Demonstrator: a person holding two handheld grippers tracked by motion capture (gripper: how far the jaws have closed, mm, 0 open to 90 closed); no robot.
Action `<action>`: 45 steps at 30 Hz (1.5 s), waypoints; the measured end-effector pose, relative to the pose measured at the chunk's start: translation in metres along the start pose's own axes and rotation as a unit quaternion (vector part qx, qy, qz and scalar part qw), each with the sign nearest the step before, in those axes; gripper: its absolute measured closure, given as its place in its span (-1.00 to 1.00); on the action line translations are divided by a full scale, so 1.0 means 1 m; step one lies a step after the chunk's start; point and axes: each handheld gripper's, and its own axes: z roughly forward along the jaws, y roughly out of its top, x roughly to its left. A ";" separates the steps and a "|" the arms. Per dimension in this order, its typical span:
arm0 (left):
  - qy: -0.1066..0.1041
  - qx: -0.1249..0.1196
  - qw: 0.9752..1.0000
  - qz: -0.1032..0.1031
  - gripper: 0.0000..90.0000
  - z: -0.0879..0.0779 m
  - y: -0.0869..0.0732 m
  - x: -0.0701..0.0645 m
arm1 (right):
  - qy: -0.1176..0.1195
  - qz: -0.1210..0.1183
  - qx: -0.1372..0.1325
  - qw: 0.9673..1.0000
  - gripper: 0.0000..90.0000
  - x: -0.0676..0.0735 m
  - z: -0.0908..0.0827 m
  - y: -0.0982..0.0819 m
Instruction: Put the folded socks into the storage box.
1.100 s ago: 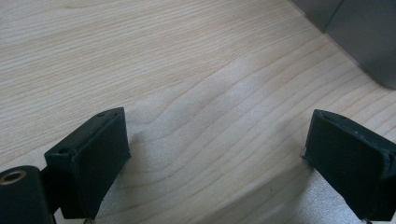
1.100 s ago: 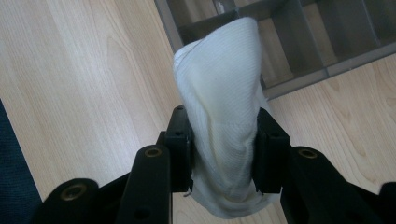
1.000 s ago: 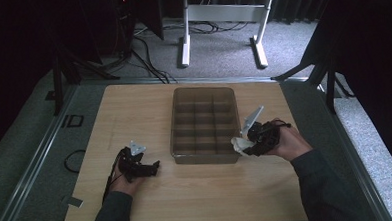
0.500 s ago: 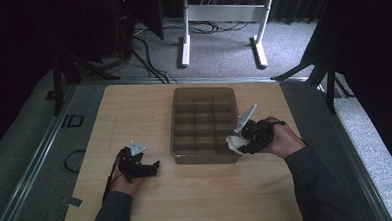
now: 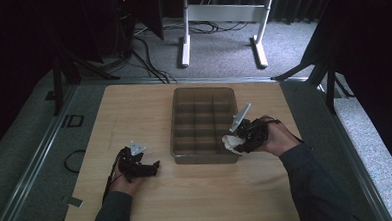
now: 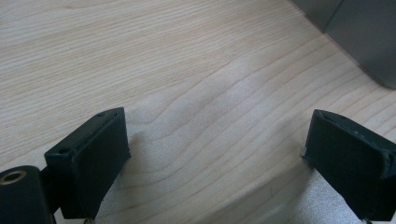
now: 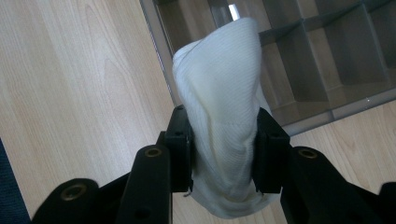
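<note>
Your right gripper (image 5: 234, 140) pinches a white ribbed cloth (image 7: 224, 116), perhaps a rolled sock, its fingers (image 7: 180, 140) pressed in on both flanks of the bundle. In the right gripper view the cloth's long axis runs straight out along the fingers, its rounded free end pointing over the near corner of the divided tray (image 5: 202, 97), while its lower end bulges out behind the fingers. The fabric is soft, finely ribbed knit, folded into a blunt tapered lump with a seam down its middle. In the high view the cloth (image 5: 230, 142) hangs just at the tray's right near corner, with your right hand (image 5: 275, 137) close beside the tray's right wall. The tray is a translucent smoky plastic rectangle, split by thin walls into a grid of small square cells, its long side running away from you on the middle of the pale wood-grain bench (image 5: 129, 108). Your left gripper (image 5: 151, 167) rests low on the bench, to the left of the tray's near left corner, its fingers (image 6: 88, 158) spread wide with bare wood between them; a grey corner of the tray (image 6: 359, 32) shows at the upper right of the left gripper view. Open bench lies to the left of the tray and along the near edge between your two forearms.
</note>
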 end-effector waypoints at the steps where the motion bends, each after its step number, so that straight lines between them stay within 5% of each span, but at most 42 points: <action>1: 0.000 0.000 1.000 0.000 -0.85 0.000 0.000 0.000 | 0.001 0.000 0.001 1.000 0.44 0.000 0.001 0.001; 34: 0.000 0.000 1.000 0.000 -0.85 0.000 0.000 0.000 | 0.011 -0.005 0.045 0.999 0.44 -0.013 0.035 0.021; 45: 0.000 0.000 1.000 0.000 -0.85 0.000 0.000 0.000 | 0.025 -0.008 0.084 0.996 0.44 -0.013 0.058 0.030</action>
